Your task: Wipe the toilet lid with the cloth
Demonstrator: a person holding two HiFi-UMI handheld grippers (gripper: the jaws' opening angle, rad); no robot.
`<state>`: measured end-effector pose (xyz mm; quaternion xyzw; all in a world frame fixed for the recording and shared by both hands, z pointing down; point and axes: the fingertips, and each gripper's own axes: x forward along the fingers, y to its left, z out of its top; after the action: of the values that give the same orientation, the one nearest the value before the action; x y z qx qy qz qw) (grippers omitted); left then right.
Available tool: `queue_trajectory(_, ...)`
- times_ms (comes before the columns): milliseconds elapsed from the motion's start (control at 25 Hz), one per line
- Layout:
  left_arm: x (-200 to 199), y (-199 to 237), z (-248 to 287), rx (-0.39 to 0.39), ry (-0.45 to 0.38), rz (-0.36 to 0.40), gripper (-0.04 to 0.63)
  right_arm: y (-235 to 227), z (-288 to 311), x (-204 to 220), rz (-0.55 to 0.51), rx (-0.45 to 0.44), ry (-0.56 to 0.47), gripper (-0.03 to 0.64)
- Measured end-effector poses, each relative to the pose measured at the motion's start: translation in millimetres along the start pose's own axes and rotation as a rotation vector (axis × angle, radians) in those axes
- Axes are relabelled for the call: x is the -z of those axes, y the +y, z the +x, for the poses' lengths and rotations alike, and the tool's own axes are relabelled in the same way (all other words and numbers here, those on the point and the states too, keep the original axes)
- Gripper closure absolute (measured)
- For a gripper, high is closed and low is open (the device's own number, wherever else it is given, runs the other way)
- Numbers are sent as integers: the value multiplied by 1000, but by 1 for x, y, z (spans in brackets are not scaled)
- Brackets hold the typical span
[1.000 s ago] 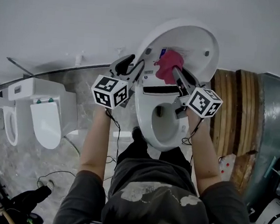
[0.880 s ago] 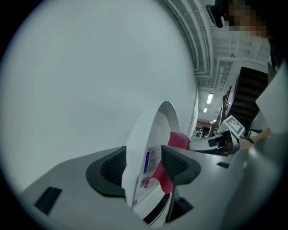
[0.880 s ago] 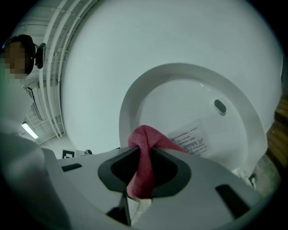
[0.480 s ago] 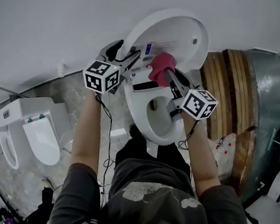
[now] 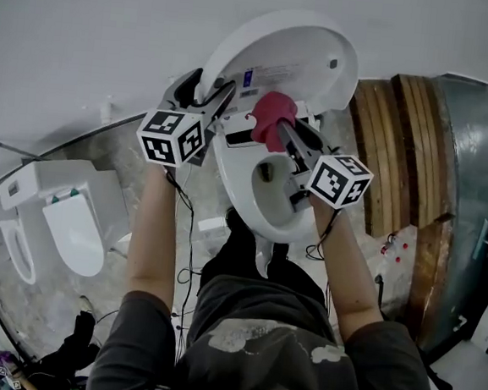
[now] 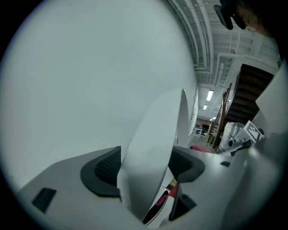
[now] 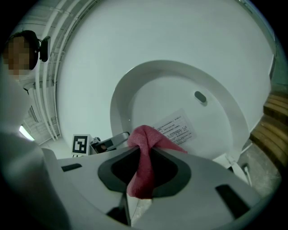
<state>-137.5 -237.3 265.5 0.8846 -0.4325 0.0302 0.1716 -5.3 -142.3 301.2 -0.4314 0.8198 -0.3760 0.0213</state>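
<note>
Head view, from the left: a second toilet stands well apart, with open floor between it and the left gripper. That gripper's jaws have just been opening and now straddle the raised toilet lid at its left edge, released. The red cloth, clenched in the right gripper, hangs before the lid's lower inner face. Wooden boards stand just beside the lid's right edge.

Right tongs clamped shut
</note>
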Motion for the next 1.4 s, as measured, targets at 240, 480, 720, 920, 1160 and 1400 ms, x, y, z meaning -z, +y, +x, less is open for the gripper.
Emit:
queue_trajectory(240,12,11,-17,-115,-65,-88,275,-18,-4,19,43,-1,34,549)
queue_trajectory(480,37,-60,-58,-168,-78,-13,275,-30,-77,48,49,-17,39,549)
queue_trajectory(720,63,-89,-84,-202,-95,66,275,-41,-114,66,29,-13,47,549)
queue_trajectory(920,85,-107,-106,-269,-90,82,275,-51,-150,80,8,1,59,549)
queue_trajectory(1160,122,-136,-131,-331,-76,100,275,-59,-187,102,-31,5,91,549)
queue_trajectory(1400,144,-165,-163,-357,-143,-17,275,-78,-219,116,-32,28,101,549)
